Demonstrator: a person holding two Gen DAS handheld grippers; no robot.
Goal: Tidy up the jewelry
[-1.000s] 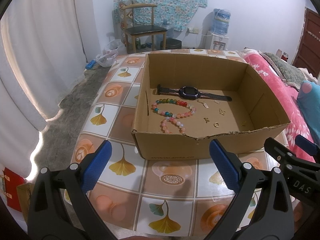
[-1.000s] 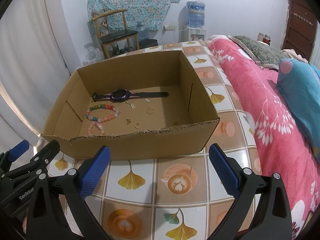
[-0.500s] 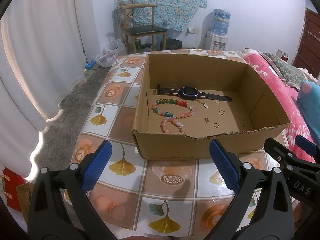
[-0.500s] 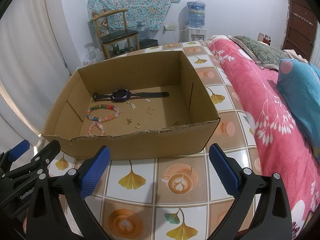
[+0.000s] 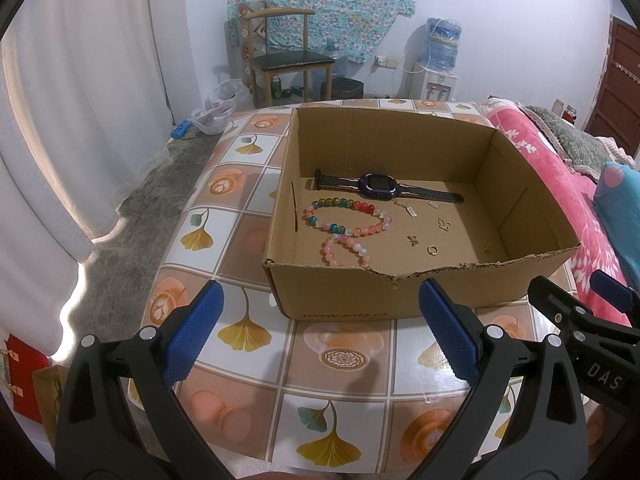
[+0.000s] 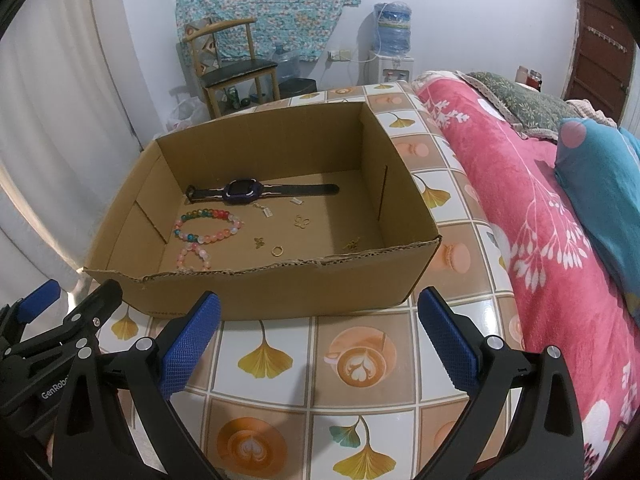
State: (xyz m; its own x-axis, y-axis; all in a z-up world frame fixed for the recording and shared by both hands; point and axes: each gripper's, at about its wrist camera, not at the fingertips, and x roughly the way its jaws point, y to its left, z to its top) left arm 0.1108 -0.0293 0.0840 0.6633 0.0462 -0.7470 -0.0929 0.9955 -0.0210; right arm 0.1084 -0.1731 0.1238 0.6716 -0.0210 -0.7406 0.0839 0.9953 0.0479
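An open cardboard box (image 5: pixel 344 292) (image 6: pixel 280 288) stands on the tiled table. On its floor lie a dark watch (image 5: pixel 378 186) (image 6: pixel 242 191), a multicoloured bead bracelet (image 5: pixel 346 216) (image 6: pixel 208 225), a pink bead bracelet (image 5: pixel 346 250) (image 6: pixel 194 256), a gold ring (image 5: pixel 433 250) (image 6: pixel 277 250) and several small gold charms (image 5: pixel 443 223) (image 6: pixel 302 221). My left gripper (image 5: pixel 320 332) hangs open in front of the box's near wall, with nothing between its blue pads. My right gripper (image 6: pixel 318 332) is open too, before the same wall, also holding nothing.
The table (image 5: pixel 248 332) (image 6: pixel 360 364) wears a glossy tile-print cover. A bed with a pink blanket (image 6: pixel 532 216) and a teal pillow (image 6: pixel 600 168) lies to the right. A wooden chair (image 5: pixel 288 60), a water dispenser (image 5: pixel 440 60) and white curtains (image 5: pixel 60 120) stand beyond.
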